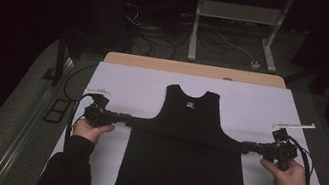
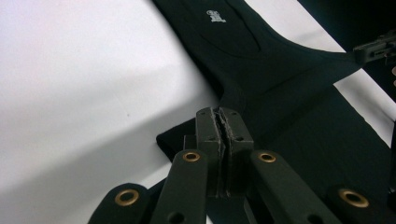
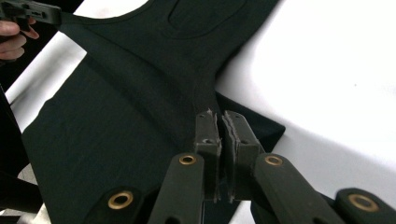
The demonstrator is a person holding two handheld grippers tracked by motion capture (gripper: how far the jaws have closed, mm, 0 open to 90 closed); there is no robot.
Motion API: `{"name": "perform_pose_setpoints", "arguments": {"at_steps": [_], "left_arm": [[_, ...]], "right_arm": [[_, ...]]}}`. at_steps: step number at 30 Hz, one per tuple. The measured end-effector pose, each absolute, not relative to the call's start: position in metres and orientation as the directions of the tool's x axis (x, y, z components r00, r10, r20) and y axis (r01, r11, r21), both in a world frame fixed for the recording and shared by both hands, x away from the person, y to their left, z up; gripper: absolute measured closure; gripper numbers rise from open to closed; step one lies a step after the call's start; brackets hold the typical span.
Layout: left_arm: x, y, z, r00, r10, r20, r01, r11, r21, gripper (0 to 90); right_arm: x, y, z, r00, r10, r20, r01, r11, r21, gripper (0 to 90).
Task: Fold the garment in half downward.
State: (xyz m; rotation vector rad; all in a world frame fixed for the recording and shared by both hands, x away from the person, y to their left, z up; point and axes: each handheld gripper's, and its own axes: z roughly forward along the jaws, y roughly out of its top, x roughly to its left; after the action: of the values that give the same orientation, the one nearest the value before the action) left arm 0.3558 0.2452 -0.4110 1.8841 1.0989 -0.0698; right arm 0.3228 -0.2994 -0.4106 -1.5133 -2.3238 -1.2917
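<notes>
A black sleeveless top (image 1: 189,147) lies flat on a white sheet (image 1: 129,81), neck toward the far edge, with a small white label (image 1: 190,105) inside the collar. My left gripper (image 1: 128,118) is shut on the cloth at the top's left underarm edge. In the left gripper view its jaws (image 2: 223,112) pinch a fold of the black fabric (image 2: 280,79). My right gripper (image 1: 245,146) is shut on the opposite underarm edge. Its jaws (image 3: 218,114) clamp the fabric (image 3: 126,93) the same way. Between the two grips the cloth is drawn out sideways.
The sheet covers a wooden table whose far edge (image 1: 192,68) shows bare. Beyond it stand white desk legs (image 1: 196,27) and loose cables (image 1: 161,36) on a dark floor. Bare sheet lies to both sides of the top and behind its collar.
</notes>
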Motion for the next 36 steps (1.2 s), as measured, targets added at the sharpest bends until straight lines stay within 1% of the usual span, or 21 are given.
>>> {"name": "perform_pose_setpoints", "arguments": {"at_steps": [11,25,36], "left_arm": [[0.343,0.247,-0.412,0.608,0.643,-0.465,0.720,-0.202,0.664,86.6],[0.333,0.244,-0.417,0.626,0.635,-0.453,0.728,-0.269,0.630,86.6],[0.330,0.238,-0.423,0.645,0.630,-0.432,0.734,-0.354,0.580,86.5]], "right_arm": [[0.315,-0.299,-0.413,-0.509,0.713,0.482,0.797,0.179,0.577,83.3],[0.307,-0.298,-0.418,-0.507,0.712,0.486,0.813,0.207,0.544,83.2],[0.304,-0.294,-0.426,-0.503,0.714,0.486,0.828,0.237,0.509,82.9]]}}
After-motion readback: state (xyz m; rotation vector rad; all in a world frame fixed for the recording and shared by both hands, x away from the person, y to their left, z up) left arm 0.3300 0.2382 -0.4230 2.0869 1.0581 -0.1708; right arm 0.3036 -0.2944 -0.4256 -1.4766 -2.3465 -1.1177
